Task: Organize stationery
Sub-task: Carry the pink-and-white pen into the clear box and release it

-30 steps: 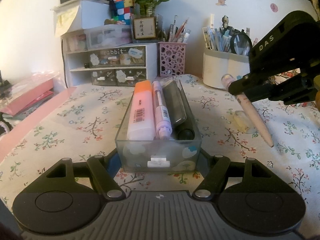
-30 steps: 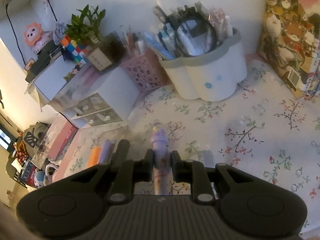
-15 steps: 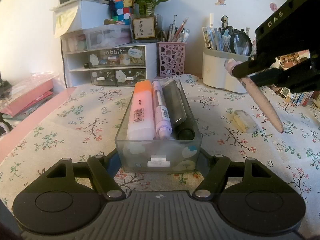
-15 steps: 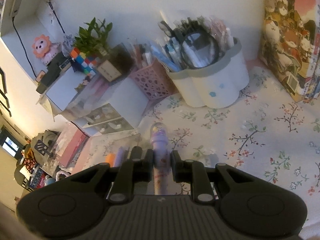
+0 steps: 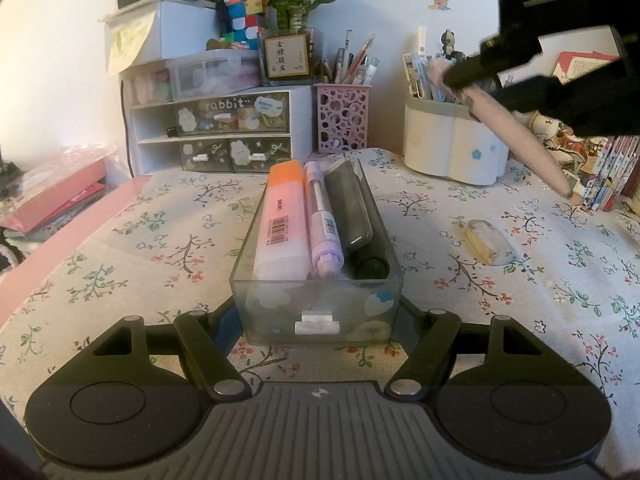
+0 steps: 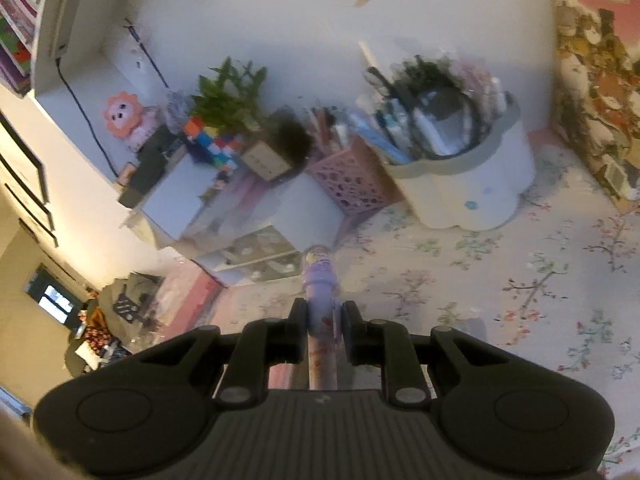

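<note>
Left wrist view: the left gripper (image 5: 318, 312) pinches the near end of a clear drawer box (image 5: 320, 300), 1 finger on each side wall. The box sits on the flowered tablecloth (image 5: 140, 248). Inside lie 3 items side by side: an orange highlighter (image 5: 280, 220), a purple pen (image 5: 322, 220) and a dark case (image 5: 352, 208). An eraser (image 5: 489, 242) lies on the cloth to the right of the box, well apart. At upper right the right gripper (image 5: 472, 80) holds a pink pen (image 5: 520, 136) in the air, tip slanting down, in front of the white pen cup (image 5: 448, 148).

Right wrist view: blurred. The right gripper (image 6: 323, 328) is closed on the pink pen (image 6: 320, 292), both pads pressed on its barrel; the purple cap end points forward. Beyond stand the white pen cup (image 6: 472, 196), a pink mesh holder (image 6: 352, 188) and a small drawer unit (image 6: 256, 256).
</note>
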